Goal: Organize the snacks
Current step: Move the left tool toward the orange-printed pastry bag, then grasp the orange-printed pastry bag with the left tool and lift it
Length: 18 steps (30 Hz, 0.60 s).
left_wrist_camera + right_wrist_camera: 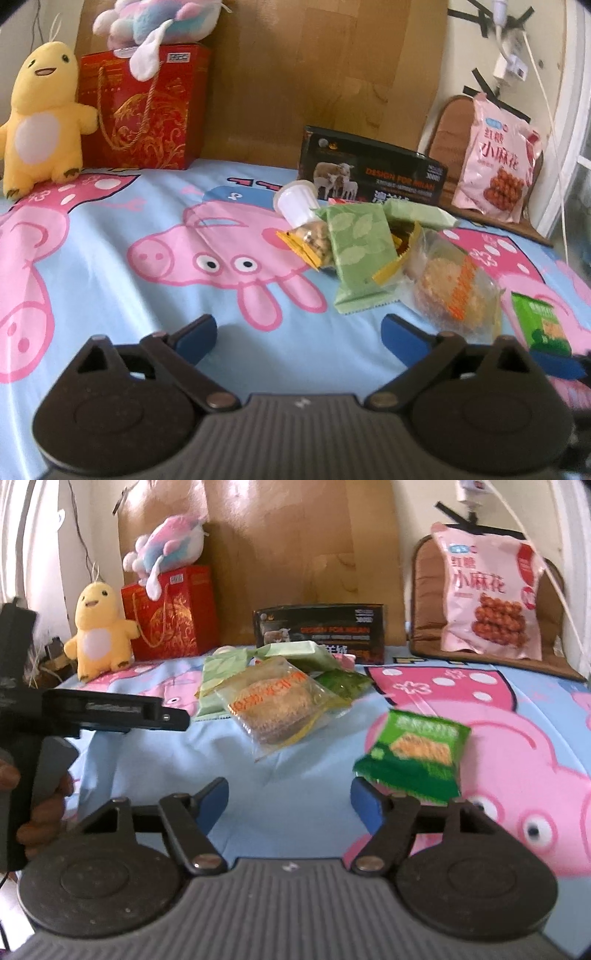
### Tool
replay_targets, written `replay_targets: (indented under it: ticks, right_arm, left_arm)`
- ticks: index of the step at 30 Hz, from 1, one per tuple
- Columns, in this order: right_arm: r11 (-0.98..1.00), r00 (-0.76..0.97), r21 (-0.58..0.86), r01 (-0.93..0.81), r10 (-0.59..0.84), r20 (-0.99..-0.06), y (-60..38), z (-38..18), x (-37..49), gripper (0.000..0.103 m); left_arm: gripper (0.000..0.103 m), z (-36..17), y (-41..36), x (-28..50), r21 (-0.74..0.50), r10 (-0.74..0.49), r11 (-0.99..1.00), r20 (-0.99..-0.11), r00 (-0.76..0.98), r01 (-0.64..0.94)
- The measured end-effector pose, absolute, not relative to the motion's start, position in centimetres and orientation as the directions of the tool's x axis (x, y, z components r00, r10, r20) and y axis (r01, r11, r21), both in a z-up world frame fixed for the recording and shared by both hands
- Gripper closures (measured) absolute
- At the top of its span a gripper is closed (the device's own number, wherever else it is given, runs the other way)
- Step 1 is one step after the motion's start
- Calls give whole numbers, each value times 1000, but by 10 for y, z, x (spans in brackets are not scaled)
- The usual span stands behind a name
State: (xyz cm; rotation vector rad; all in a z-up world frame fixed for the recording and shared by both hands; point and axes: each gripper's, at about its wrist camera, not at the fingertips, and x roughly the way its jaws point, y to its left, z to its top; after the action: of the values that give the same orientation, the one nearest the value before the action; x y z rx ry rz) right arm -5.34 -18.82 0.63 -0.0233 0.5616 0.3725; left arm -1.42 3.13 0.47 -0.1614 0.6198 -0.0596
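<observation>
My left claw (299, 332) hangs spread wide above the cartoon-pig sheet (110, 229), holding nothing. My right claw (290, 797) gapes too; a glossy green packet (413, 760), blurred, sits at its right finger, contact unclear. The snacks heap mid-bed: a crinkly clear wrapper over a round crumbly cake (273, 709), matte leaf-print green packs (354, 243), a small white cup (295, 201) half buried. Far behind stands a black box (319, 627), its lower edge hidden.

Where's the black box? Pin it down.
The black box stands at the back of the bed against the brown board, right behind the snack pile, between red gift bag and pink bag.
</observation>
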Motion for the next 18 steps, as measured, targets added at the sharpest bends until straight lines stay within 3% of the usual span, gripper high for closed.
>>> replay_targets:
  ticks: [4, 5, 6, 8, 9, 15, 18]
  right_arm:
    - [917, 725, 127, -379, 379, -576, -179, 11, -10, 29]
    - [915, 721, 130, -381, 382, -578, -177, 10, -6, 42]
    - [909, 711, 139, -392, 396, -582, -176, 11, -3, 67]
    - [904, 702, 152, -400, 409, -583, -176, 11, -3, 86]
    - [904, 705, 146, -402, 407, -580, -177, 11, -7, 90]
    - [893, 709, 105, -438, 415, -570, -211, 13, -65, 95]
    - [888, 709, 99, -449, 421, -565, -226, 13, -83, 89]
  left_arm:
    - [5, 5, 33, -14, -178, -105, 984, -571, 815, 2]
    - [5, 5, 33, -14, -182, -108, 983, -569, 815, 3]
    - [5, 5, 33, -15, -183, -108, 983, -568, 816, 3]
    - [5, 5, 33, -15, -187, -110, 982, -567, 816, 3]
    - [5, 5, 34, -15, -191, -114, 982, -566, 816, 5]
    - [5, 7, 42, -20, -267, -216, 960, -539, 814, 78]
    - [5, 8, 46, -22, -355, -315, 927, -555, 770, 124]
